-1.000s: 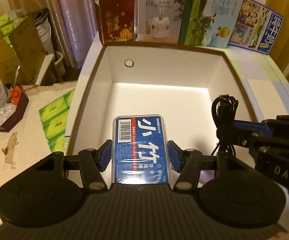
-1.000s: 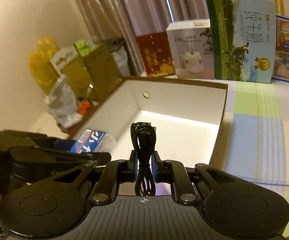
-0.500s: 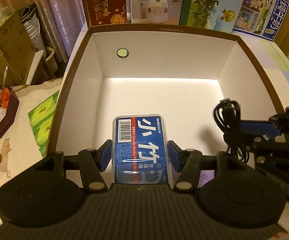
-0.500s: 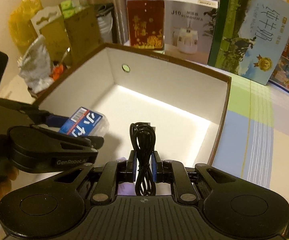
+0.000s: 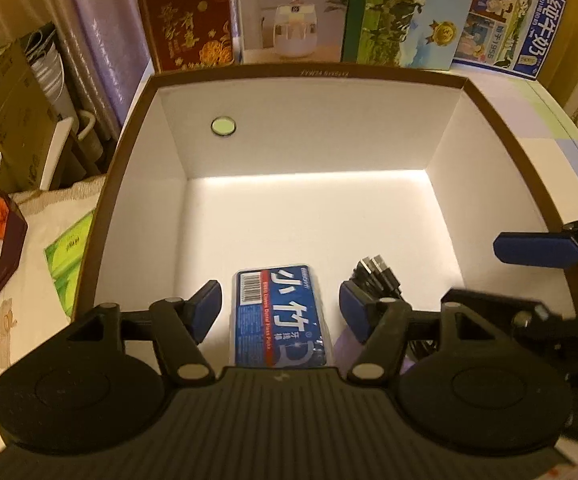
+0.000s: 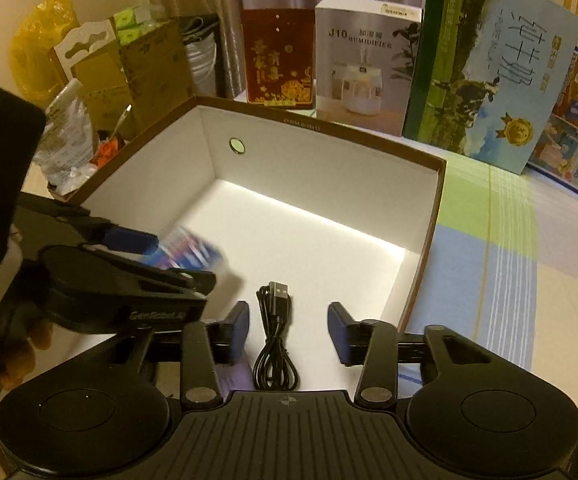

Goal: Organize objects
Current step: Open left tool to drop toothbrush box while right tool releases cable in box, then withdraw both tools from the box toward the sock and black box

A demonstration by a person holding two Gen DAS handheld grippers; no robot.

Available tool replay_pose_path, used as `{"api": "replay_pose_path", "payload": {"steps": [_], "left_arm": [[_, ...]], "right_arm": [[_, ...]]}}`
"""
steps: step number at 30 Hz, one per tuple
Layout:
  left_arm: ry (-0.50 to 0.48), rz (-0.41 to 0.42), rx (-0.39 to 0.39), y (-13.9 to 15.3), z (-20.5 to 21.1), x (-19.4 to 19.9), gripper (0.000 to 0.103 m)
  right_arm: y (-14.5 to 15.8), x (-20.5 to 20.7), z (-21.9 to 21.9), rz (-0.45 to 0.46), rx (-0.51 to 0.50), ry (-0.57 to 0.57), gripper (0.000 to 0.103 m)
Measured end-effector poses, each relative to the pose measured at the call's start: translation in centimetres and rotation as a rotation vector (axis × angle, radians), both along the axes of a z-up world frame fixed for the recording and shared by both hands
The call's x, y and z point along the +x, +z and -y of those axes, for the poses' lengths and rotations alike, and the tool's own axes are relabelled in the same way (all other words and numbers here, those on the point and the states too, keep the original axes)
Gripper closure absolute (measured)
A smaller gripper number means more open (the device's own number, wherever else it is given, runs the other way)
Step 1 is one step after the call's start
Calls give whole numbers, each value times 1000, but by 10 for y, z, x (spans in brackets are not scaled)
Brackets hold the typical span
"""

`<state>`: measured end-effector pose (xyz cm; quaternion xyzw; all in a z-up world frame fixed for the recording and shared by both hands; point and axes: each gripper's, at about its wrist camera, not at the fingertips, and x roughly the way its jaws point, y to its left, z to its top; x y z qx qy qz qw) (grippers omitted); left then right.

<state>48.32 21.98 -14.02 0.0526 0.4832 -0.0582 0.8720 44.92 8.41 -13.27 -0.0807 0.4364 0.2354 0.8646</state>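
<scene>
A clear case with a blue dental-floss label [image 5: 279, 316] lies in the white box with a brown rim [image 5: 309, 76], between the fingers of my left gripper [image 5: 279, 294]. Its jaws are opening, with a gap on each side of the case. A coiled black USB cable [image 6: 275, 336] rests on the box floor between the fingers of my right gripper [image 6: 289, 313], whose jaws are also opening and stand clear of it. In the right wrist view the floss case [image 6: 193, 252] looks blurred beside the left gripper [image 6: 141, 256]. The cable [image 5: 377, 272] lies just right of the case.
Upright cartons line the back of the box: a red one [image 5: 189, 20], a humidifier box [image 5: 293, 12] and milk cartons [image 5: 405, 12]. Green packs [image 5: 69, 260] lie left of the box. A checked tablecloth [image 6: 509, 260] stretches to its right.
Both grippers have opened. The floss case and the cable, held before, now lie loose on the box floor. Both grippers sank a little into the box.
</scene>
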Motion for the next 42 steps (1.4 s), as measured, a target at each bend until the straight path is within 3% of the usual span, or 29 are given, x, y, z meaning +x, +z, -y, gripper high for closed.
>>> {"api": "replay_pose_path", "payload": {"steps": [20, 30, 42], "left_arm": [[43, 61, -19, 47, -12, -40, 29], [82, 76, -64, 74, -10, -92, 28], [80, 104, -127, 102, 30, -162, 27]], "right_arm": [[20, -30, 13, 41, 93, 16, 32], [45, -75, 40, 72, 190, 0, 24], [66, -137, 99, 74, 274, -37, 20]]}}
